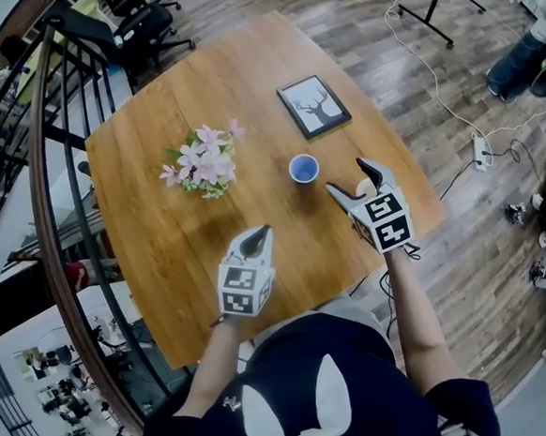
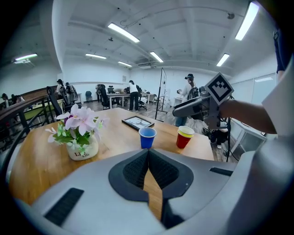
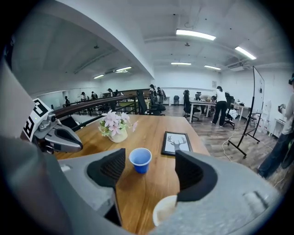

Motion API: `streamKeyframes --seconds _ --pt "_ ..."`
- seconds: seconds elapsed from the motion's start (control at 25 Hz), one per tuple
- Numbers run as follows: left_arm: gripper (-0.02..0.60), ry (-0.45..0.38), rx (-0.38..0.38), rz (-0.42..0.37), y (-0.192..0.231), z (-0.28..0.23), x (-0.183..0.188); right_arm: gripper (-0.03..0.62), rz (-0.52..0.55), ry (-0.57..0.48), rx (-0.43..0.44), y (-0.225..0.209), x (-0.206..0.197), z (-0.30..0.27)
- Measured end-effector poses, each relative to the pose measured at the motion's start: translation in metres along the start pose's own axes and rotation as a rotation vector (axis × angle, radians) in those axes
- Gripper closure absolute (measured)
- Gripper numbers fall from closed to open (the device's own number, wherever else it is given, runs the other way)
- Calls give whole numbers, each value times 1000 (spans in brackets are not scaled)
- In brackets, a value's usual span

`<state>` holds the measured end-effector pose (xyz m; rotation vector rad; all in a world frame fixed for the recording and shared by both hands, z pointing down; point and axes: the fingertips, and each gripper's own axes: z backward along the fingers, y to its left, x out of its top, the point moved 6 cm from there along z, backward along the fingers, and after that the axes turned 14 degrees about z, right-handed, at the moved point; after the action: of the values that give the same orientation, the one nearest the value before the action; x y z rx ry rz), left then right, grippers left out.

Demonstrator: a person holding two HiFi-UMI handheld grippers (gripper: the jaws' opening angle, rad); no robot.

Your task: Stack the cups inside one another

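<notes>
A blue cup (image 1: 303, 169) stands upright on the round wooden table (image 1: 159, 232), in front of both grippers. In the left gripper view a red cup (image 2: 185, 137) with a pale inside stands to the right of the blue cup (image 2: 147, 137). My right gripper (image 1: 349, 178) hovers just above the red cup, open, with nothing between its fingers. Only the red cup's pale rim (image 3: 165, 209) shows in the right gripper view, below the jaws, with the blue cup (image 3: 140, 159) further ahead. My left gripper (image 1: 263, 230) is shut and empty, nearer my body.
A white pot of pink flowers (image 1: 205, 165) stands left of the cups. A framed deer picture (image 1: 314, 106) lies beyond them. The table edge (image 1: 416, 191) runs close to the right of the red cup. A dark railing (image 1: 48, 148) curves along the left.
</notes>
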<state>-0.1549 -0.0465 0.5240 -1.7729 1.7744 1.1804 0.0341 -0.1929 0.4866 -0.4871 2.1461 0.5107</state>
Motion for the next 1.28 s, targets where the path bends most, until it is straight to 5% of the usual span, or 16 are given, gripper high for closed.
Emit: streamKeyframes --seconds 0.6,1.28 --pt "565 -37 56 65 20 13 1 220 88 50 166 43 31 -72" --pt "565 3 48 78 22 4 -5 207 58 236 153 42 -4 -124"
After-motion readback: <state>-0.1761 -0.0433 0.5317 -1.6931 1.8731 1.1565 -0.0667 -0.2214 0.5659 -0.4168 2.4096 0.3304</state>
